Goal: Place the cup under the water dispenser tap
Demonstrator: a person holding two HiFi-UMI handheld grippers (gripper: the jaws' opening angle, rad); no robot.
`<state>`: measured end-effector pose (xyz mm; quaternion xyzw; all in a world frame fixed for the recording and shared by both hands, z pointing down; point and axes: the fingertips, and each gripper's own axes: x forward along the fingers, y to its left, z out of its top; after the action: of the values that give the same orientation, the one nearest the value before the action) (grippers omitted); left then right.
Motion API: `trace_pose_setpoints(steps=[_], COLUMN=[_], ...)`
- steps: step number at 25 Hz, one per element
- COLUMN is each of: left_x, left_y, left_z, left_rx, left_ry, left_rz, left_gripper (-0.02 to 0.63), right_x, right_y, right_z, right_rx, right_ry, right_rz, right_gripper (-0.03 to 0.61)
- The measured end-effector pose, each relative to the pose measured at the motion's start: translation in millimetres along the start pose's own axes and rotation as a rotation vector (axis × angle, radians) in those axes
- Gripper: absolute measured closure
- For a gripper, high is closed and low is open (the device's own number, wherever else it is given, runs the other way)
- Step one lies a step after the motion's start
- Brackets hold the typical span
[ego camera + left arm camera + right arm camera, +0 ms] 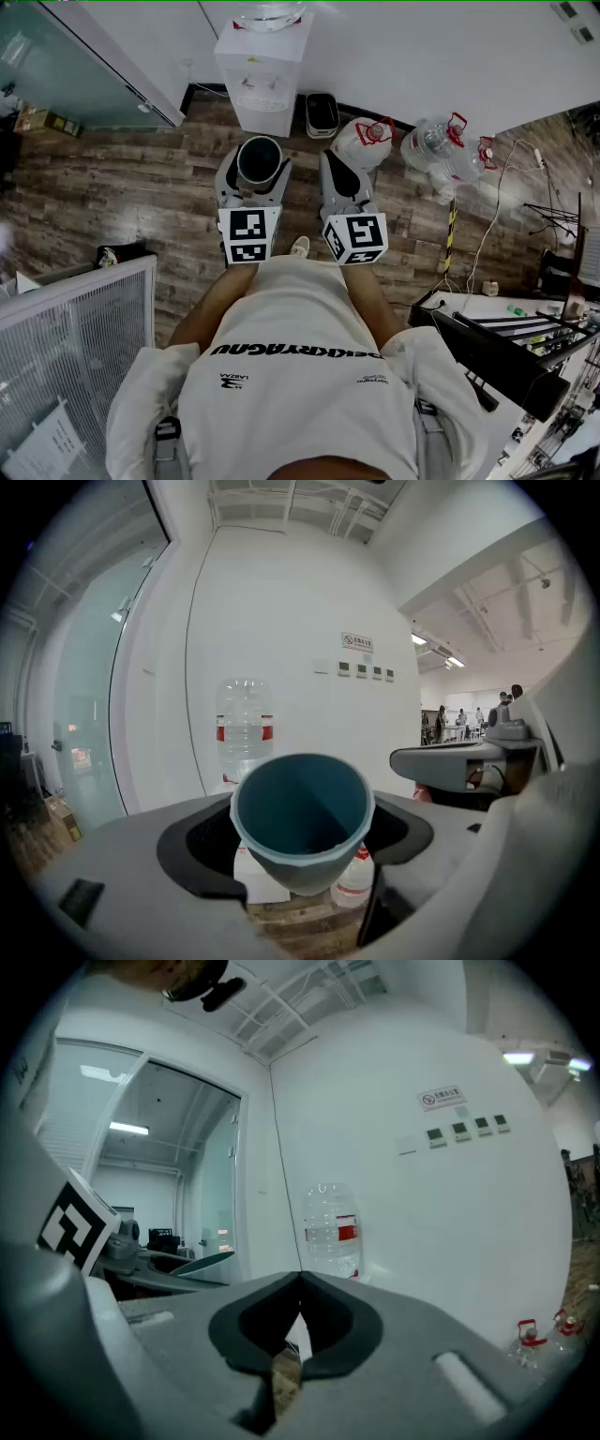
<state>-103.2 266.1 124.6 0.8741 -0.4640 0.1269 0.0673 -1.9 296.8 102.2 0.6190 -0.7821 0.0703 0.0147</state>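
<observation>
Left hand-held gripper (253, 180): 2 jaws clamped on blue cup (302, 810), carried in the air.
Right hand-held gripper (298, 1324): clenched, empty.
Water dispenser (262, 75): ahead, well apart from cup.
Risk: rim looks pinched; a harder squeeze may buckle it, and a looser one may drop the cup short of tap (250, 82).

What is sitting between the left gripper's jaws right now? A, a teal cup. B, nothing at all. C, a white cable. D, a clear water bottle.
A: the left gripper view shows the teal cup held between the jaws of the left gripper, its open mouth facing the camera.
</observation>
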Motion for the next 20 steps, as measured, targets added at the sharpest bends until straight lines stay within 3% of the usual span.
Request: trace_pose_setpoints(steps=[11, 20], left_x=[8, 26], left_y=[-24, -15], left_z=[-2, -36], left_rx=[0.005, -0.08], left_ry=[-0.004, 0.062], left_rz=[0.023, 0.068], left_gripper=[0.245, 0.245], right_x=[-12, 10], right_y=[-33, -52], right_z=[-4, -32], right_rx=[0.029, 0.004], right_ry=[-0.004, 0.044], right_rz=[0.005, 0.038], right_gripper=[0.578, 0.578])
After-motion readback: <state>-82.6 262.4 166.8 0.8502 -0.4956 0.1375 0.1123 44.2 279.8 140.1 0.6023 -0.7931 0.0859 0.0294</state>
